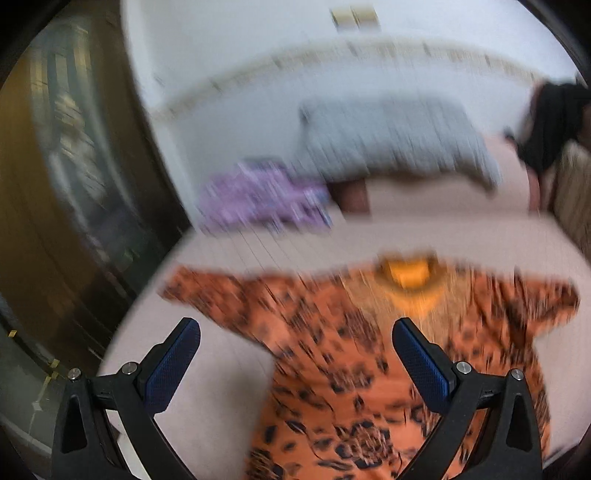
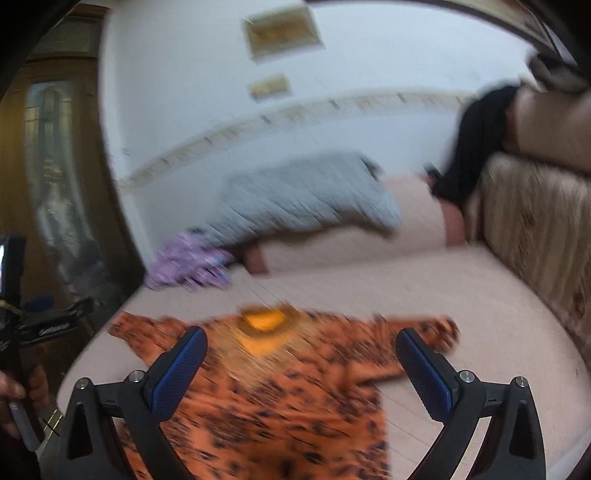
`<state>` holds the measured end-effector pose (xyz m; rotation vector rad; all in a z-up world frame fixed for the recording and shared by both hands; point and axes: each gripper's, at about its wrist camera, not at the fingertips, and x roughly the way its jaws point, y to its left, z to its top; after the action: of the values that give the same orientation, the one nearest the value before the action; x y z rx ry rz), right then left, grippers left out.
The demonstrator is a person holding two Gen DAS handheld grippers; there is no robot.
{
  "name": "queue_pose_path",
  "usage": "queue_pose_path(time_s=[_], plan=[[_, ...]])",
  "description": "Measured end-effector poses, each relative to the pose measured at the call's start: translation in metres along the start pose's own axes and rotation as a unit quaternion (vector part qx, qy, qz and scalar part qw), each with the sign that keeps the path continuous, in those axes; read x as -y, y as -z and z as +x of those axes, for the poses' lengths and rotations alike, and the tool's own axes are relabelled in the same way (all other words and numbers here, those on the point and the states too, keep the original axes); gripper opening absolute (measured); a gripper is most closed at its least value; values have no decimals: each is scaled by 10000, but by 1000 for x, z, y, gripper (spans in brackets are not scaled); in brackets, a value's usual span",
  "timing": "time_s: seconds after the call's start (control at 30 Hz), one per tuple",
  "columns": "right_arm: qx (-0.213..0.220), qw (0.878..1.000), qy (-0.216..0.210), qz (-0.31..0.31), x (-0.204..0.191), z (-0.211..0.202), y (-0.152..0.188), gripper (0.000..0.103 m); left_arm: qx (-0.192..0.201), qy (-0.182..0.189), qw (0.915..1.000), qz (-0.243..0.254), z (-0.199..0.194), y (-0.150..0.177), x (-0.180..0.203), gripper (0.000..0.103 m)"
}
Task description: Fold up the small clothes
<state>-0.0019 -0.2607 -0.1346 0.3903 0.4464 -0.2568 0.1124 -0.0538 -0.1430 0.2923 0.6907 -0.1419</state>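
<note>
**Leopard-print top spread flat on a pale pink bed, both tongs spread wide above it**

A pale pink bed (image 2: 424, 295) fills the lower part of both views, backed by a white wall (image 1: 240, 55) with a patterned border strip and small framed pictures (image 2: 282, 33). A dark wooden door with a glass panel (image 1: 62, 147) stands at the left. Both pictures are smeared by motion blur, so fine detail is lost.

The orange leopard-print top (image 1: 351, 350) lies flat on the bed near its front edge, short sleeves spread to either side and the yellow-lined neckline (image 1: 406, 275) pointing toward the wall.

The left tongs (image 1: 295, 328) are released, the blue-padded fingers (image 1: 171, 369) wide apart and grasping nothing; one finger sits over bare sheet beside the garment's sleeve, the other over the chest of the top. Whether they touch the cloth cannot be told.

The right tongs (image 2: 301, 338) are likewise released and empty, one finger over the top's body, the other over the sheet just below the far sleeve.

Further back on the bed lie a grey folded blanket (image 2: 303, 199) and, beside it, a crumpled purple garment (image 2: 188, 264). A black piece of clothing (image 2: 476, 136) hangs over a beige striped headboard (image 2: 535, 229) at the right. At the left edge of the right view, a hand (image 2: 14, 402) grips the handle of the other tool.
</note>
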Motion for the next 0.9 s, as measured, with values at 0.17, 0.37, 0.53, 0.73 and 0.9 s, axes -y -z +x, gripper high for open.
queue_pose_path(time_s=[0.17,0.37,0.53,0.73,0.9], plan=[[-951,9891,878,696,107,67,17,103,-1281,152,9912,281,110,56,32,103],[-1173,9846,754,1052,142,124,-1,103,-1917,232,9808,273,176,98,45,103],[-1332,9872,460,749,111,195,-20,94,-1608,645,9847,-177,180,111,33,103],[-2195,9663,990,907,124,287,5,75,-1363,728,9878,-178,168,121,32,103],[-2287,9580,1366,1061,140,299,33,31,-1452,796,9861,-160,167,122,31,103]])
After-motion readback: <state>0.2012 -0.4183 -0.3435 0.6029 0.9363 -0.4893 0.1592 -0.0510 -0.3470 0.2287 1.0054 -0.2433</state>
